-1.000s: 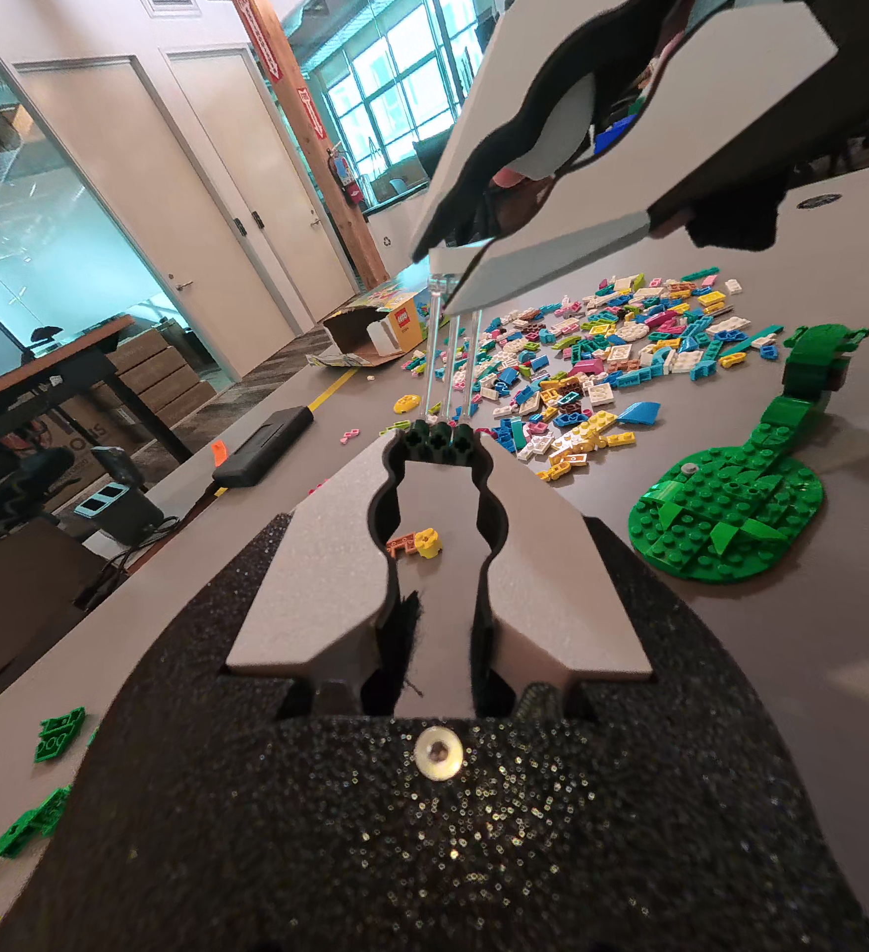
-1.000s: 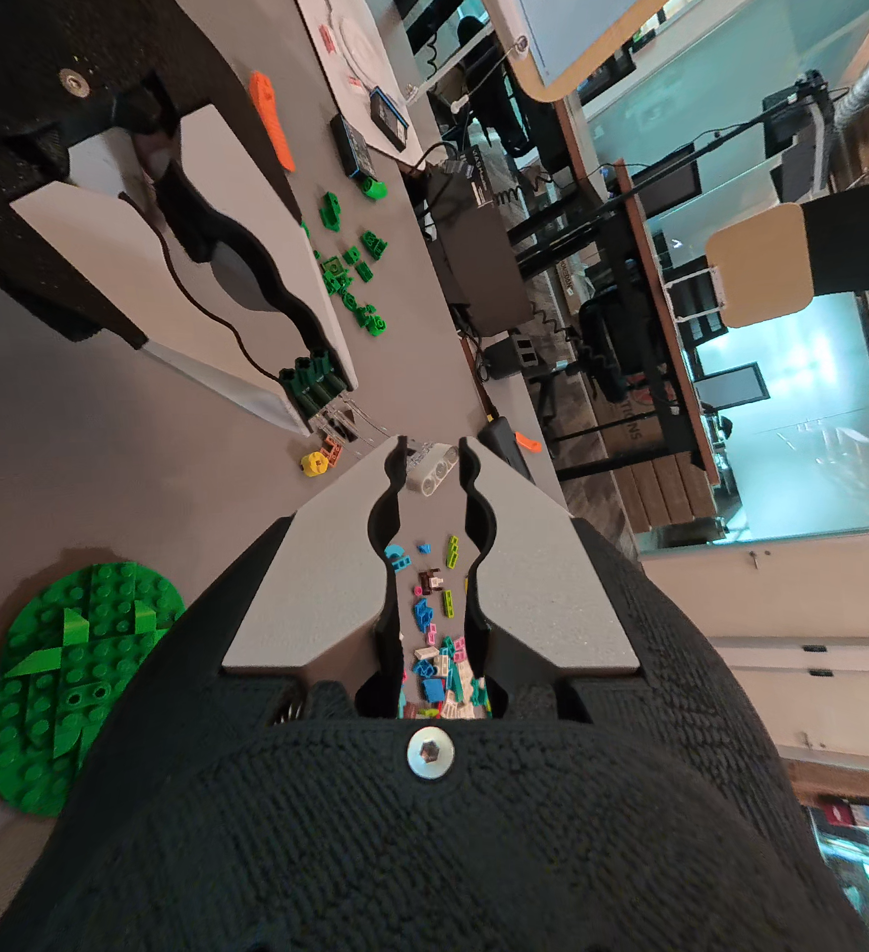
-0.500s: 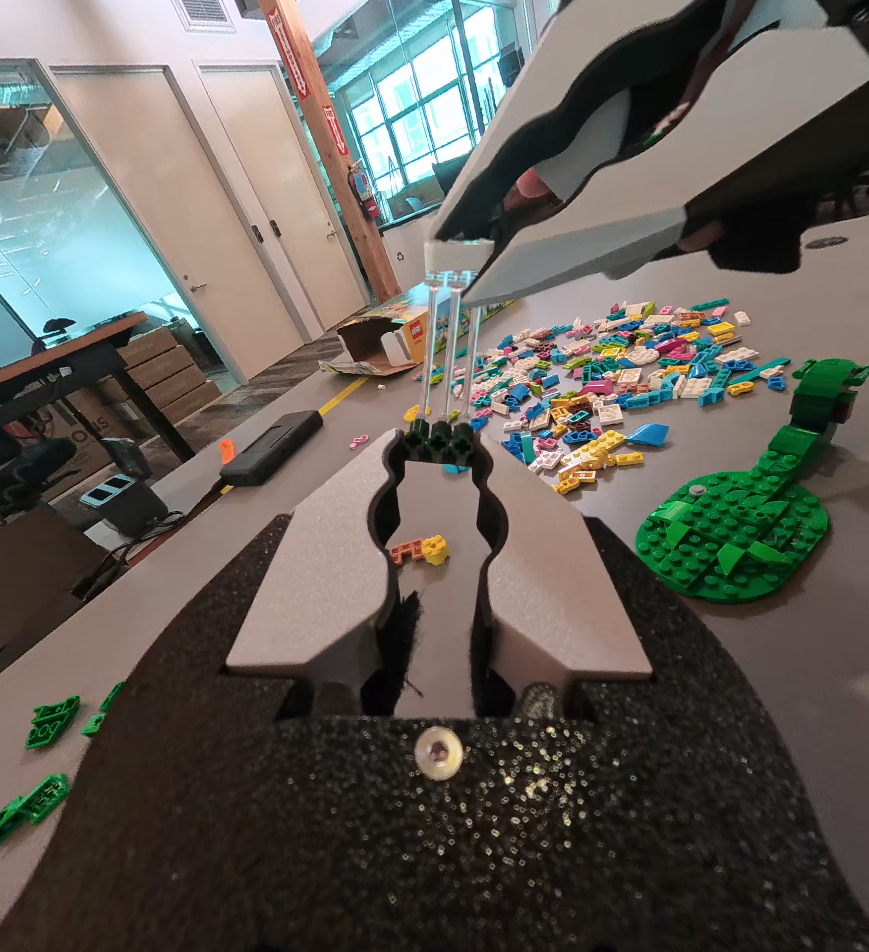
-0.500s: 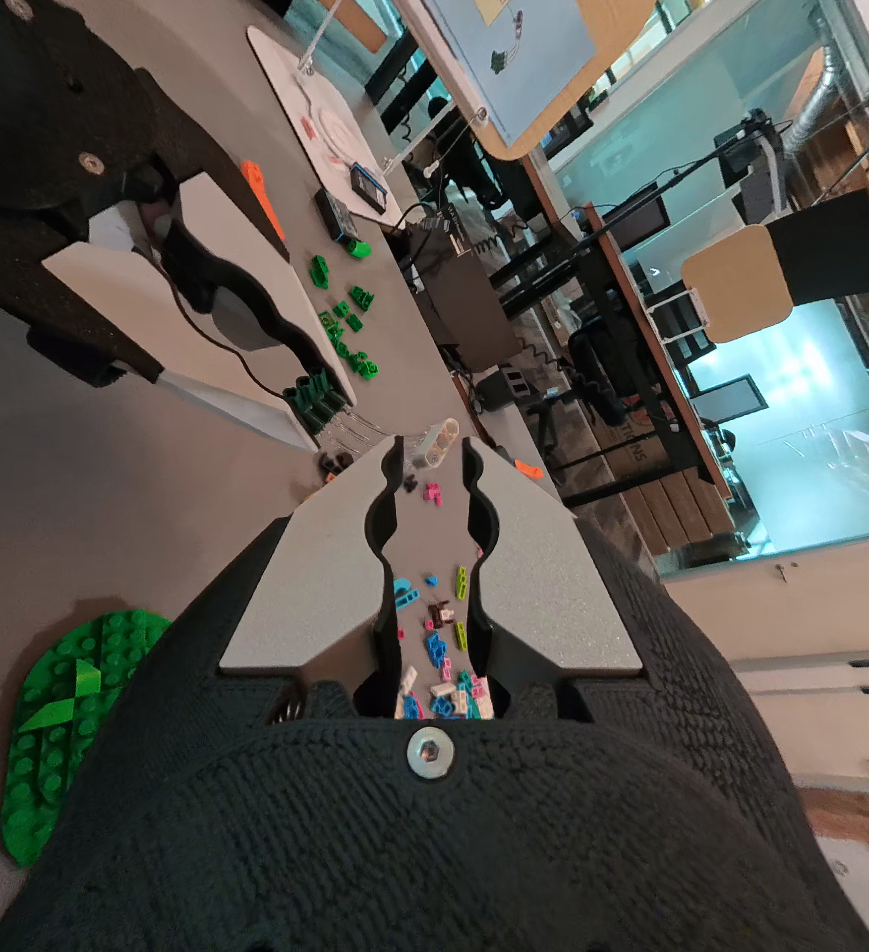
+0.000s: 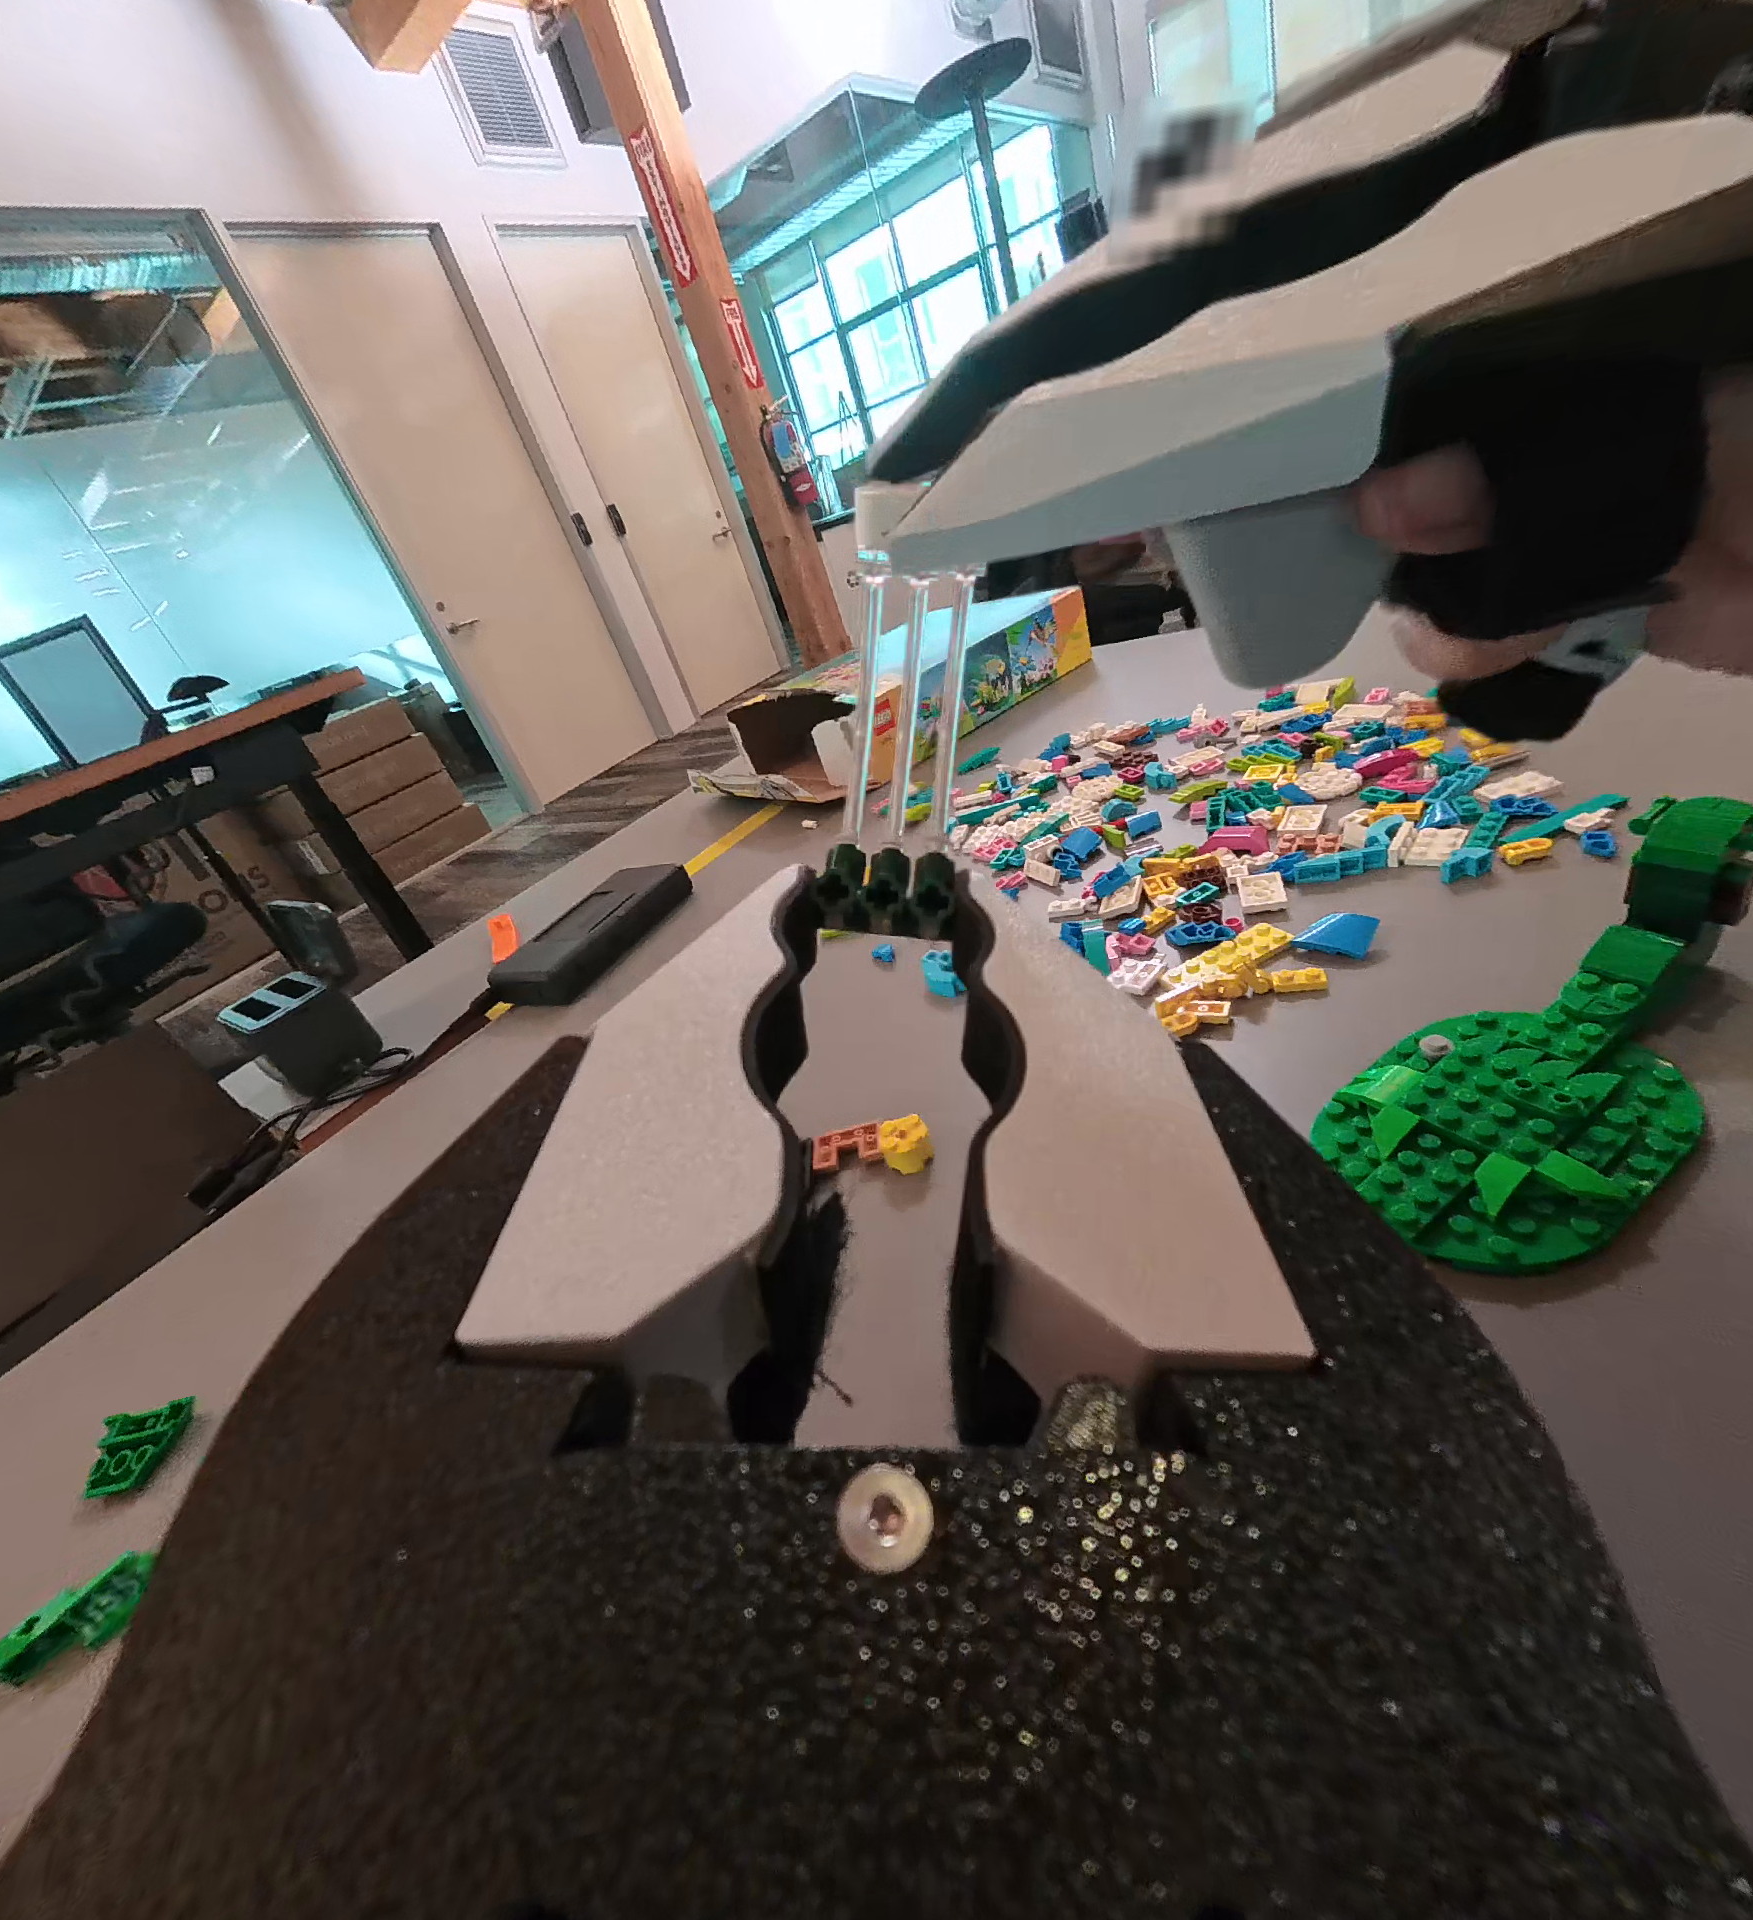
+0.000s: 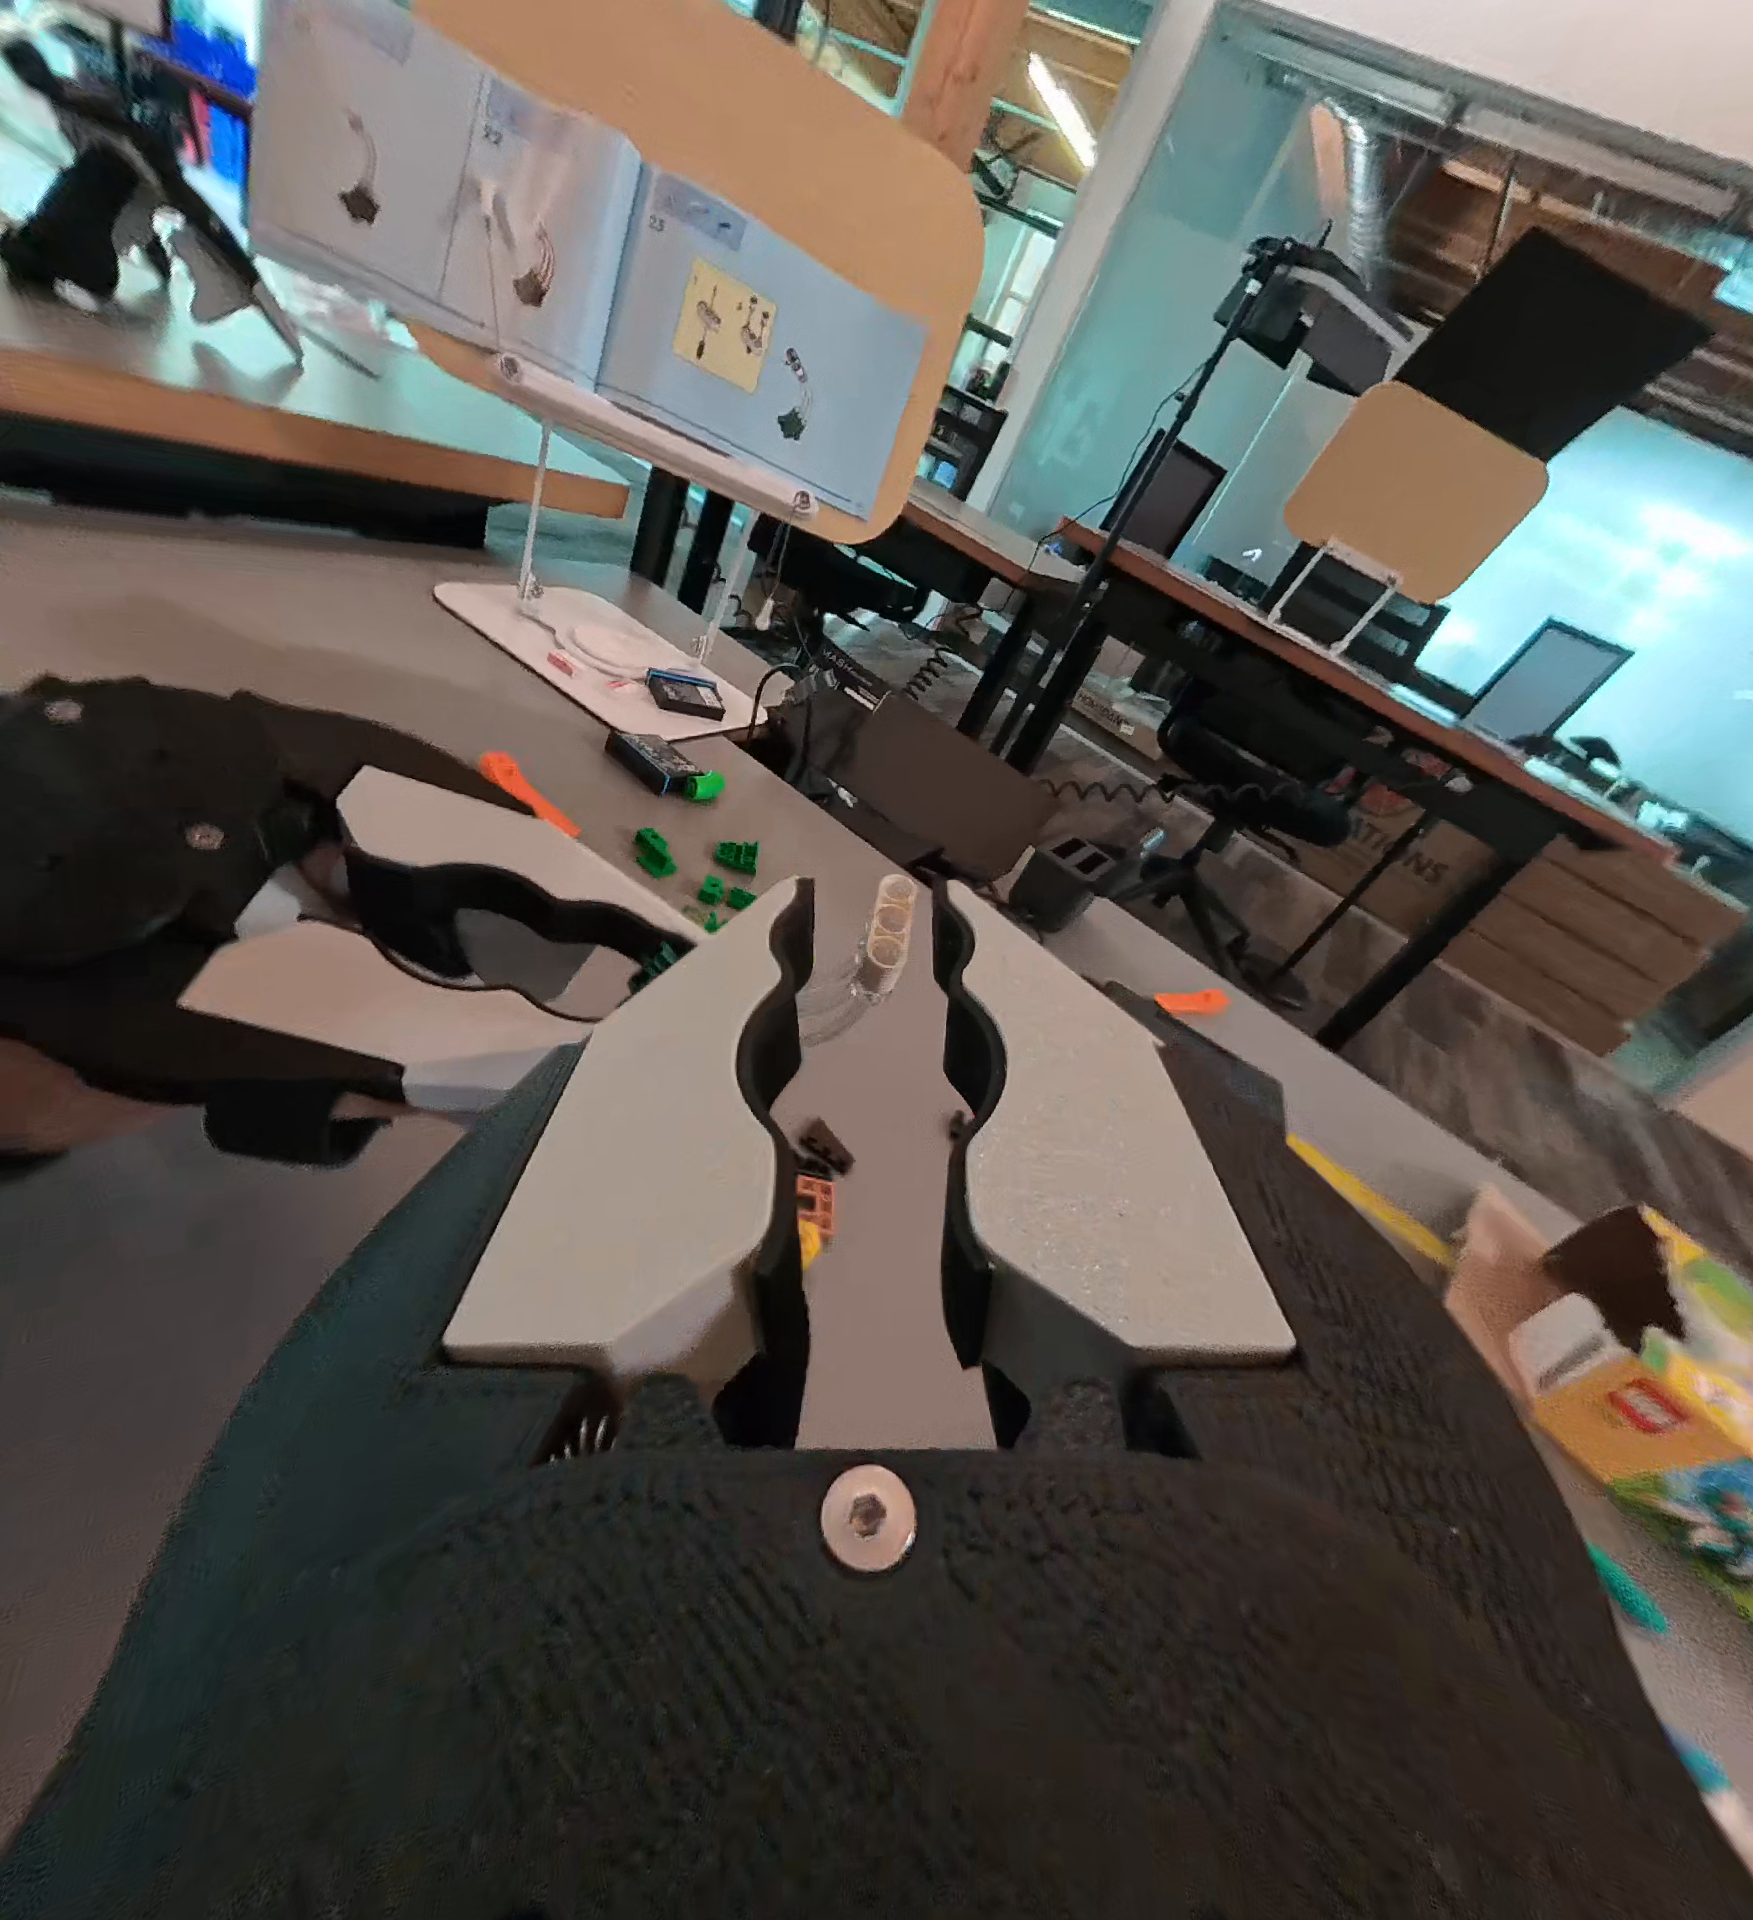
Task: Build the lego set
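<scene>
My left gripper (image 5: 887,914) is shut on a small dark green piece (image 5: 884,889), held above the grey table (image 5: 1630,1403). Three clear rods (image 5: 911,717) rise from that piece to a whitish connector (image 5: 877,511). My right gripper (image 5: 1163,416) comes in from the upper right and pinches the connector at its tip. In the right wrist view the right gripper (image 6: 874,896) holds the connector (image 6: 891,925) between its fingertips, and the rods (image 6: 830,1013) curve down to the left. The left gripper (image 6: 436,935) lies to the left there. A green baseplate build (image 5: 1506,1132) lies at the right.
A pile of loose coloured bricks (image 5: 1267,831) and an open box (image 5: 913,696) lie beyond. Orange and yellow pieces (image 5: 872,1143) sit under my left gripper. Small green pieces (image 5: 134,1444) lie at the left. An instruction booklet on a stand (image 6: 591,312) stands at the table's far side. The left gripper's tips are roughly 6 cm from the right gripper's. Between my left fingertips and the green baseplate build (image 5: 1506,1132) there is roughly 15 cm.
My right gripper has rolled upright and moved up and away with the connector. The left gripper has tilted up, still holding the dark green piece.
</scene>
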Demonstrator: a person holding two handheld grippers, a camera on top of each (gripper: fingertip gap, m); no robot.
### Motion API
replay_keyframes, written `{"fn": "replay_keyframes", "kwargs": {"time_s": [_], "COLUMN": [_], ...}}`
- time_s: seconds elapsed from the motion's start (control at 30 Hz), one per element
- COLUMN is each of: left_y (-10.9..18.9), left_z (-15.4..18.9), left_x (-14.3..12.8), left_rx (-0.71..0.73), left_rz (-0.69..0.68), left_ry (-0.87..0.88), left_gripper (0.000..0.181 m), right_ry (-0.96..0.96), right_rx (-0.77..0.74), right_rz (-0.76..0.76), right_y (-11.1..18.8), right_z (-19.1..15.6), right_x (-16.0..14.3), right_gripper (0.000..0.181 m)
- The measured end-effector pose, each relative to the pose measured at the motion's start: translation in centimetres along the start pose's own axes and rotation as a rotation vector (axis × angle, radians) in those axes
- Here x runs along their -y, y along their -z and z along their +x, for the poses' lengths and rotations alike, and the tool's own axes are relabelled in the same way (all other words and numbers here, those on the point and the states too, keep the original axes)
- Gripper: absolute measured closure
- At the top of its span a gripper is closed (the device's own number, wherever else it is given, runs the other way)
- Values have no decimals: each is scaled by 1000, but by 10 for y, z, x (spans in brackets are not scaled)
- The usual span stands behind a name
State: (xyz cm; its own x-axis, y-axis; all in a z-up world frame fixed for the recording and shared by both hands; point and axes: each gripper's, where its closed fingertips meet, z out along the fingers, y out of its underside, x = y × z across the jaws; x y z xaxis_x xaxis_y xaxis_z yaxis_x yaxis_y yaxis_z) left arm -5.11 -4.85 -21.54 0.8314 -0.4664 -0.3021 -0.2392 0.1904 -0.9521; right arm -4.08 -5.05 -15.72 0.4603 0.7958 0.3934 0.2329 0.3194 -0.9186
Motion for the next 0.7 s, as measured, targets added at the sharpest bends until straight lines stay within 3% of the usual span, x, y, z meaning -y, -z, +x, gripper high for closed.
{"fn": "replay_keyframes", "kwargs": {"time_s": [0.3, 0.7], "left_y": [0, 7], "left_z": [-1, -5], "left_x": [-1, 15], "left_rx": [-1, 67], "left_rz": [2, 92], "left_ry": [16, -60], "left_gripper": [158, 158], "right_ry": [-73, -7], "right_rx": [-32, -83], "right_rz": [22, 66], "right_y": [-3, 0], "right_z": [4, 6], "right_x": [-5, 6], "right_gripper": [173, 173]}}
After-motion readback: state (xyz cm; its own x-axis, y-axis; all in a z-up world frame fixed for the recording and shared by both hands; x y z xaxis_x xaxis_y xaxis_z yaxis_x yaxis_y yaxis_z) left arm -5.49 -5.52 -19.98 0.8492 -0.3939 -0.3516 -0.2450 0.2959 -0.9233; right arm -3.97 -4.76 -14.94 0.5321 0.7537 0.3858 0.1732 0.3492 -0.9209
